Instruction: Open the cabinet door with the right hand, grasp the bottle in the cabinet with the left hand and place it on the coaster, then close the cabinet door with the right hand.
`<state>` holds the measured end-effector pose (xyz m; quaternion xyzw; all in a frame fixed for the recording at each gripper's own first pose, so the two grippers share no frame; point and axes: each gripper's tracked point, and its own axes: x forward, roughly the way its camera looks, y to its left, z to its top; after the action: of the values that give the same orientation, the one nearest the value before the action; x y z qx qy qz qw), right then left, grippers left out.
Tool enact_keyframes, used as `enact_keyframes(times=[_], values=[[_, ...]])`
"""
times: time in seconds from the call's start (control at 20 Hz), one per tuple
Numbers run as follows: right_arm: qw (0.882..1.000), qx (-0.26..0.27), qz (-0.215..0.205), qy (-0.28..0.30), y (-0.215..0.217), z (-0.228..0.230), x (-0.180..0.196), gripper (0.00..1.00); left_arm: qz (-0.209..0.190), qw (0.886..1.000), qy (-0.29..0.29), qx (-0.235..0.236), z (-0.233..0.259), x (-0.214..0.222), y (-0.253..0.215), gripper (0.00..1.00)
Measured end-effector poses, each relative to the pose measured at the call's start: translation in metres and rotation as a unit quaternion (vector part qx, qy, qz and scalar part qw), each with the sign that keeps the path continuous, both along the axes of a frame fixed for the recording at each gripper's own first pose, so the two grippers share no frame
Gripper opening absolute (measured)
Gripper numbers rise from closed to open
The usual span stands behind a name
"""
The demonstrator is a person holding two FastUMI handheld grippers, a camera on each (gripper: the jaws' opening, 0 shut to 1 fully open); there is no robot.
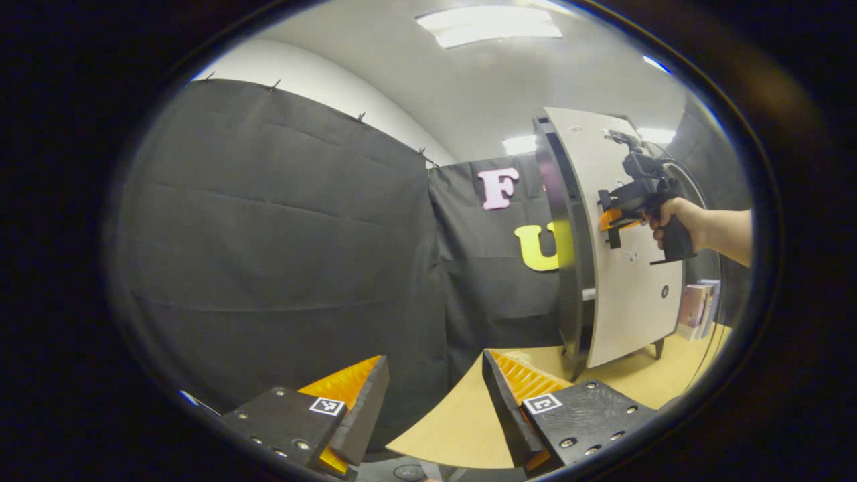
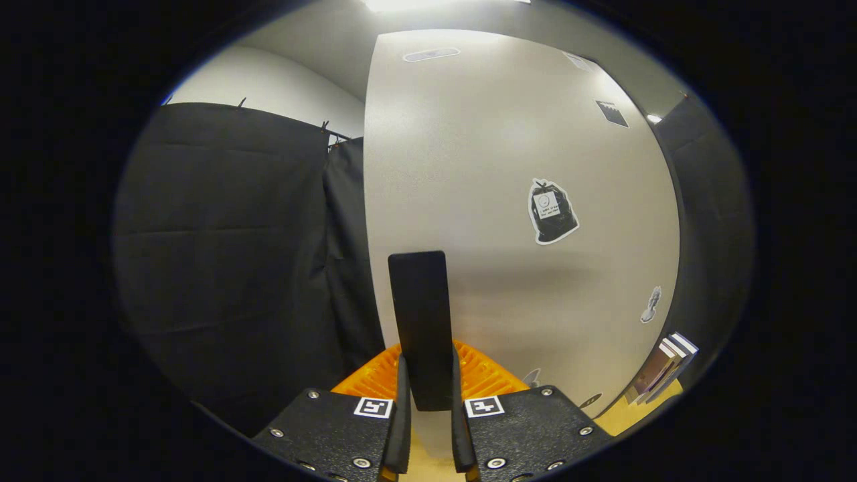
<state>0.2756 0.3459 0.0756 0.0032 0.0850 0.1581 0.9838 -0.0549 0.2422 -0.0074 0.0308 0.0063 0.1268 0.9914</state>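
Right gripper point(image 2: 426, 402) has its fingers pinching the black handle point(image 2: 420, 328) of the cabinet door point(image 2: 509, 154). Left gripper view confirms it: the right gripper point(image 1: 612, 221), held in a hand point(image 1: 673, 217), sits at the door's point(image 1: 633, 294) face, and the door stands swung partway out from the cabinet point(image 1: 566, 268), a dark gap showing along its edge.

Judgement: step one, opening, is under way and not finished.

Left gripper point(image 1: 435, 402) hangs low over the worktop point(image 1: 462, 428), well apart from the cabinet, fingers spread and holding nothing.

Bottle: hidden inside the cabinet, cannot make it out. Coaster: cannot place it.

Left to do: finish the swing, fetch the bottle, set it on the coaster, close the door.
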Motion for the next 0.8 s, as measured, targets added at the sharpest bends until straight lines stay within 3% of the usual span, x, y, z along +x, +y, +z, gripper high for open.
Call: enact_keyframes(times=[0.6, 0.65, 0.7, 0.75, 0.8], values=[[0.999, 0.001, 0.034, 0.004, -0.018, 0.004, -0.026, 0.25, -0.05, 0.999, -0.015, 0.007, 0.009, 0.008, -0.033, 0.81], [0.999, 0.001, 0.036, 0.003, -0.02, 0.005, -0.029, 0.25, -0.053, 0.998, -0.015, 0.004, 0.009, 0.009, -0.037, 0.87], [0.999, 0.001, 0.038, 0.002, -0.022, 0.005, -0.031, 0.25, -0.057, 0.998, -0.013, 0.002, 0.006, 0.006, -0.035, 0.75], [0.999, 0.003, 0.039, 0.002, -0.024, 0.006, -0.034, 0.25, -0.061, 0.998, -0.011, 0.001, 0.007, 0.006, -0.036, 0.81], [0.999, 0.003, 0.04, 0.001, -0.026, 0.006, -0.037, 0.25, -0.066, 0.998, -0.013, 0.002, 0.009, 0.005, -0.038, 0.81]])
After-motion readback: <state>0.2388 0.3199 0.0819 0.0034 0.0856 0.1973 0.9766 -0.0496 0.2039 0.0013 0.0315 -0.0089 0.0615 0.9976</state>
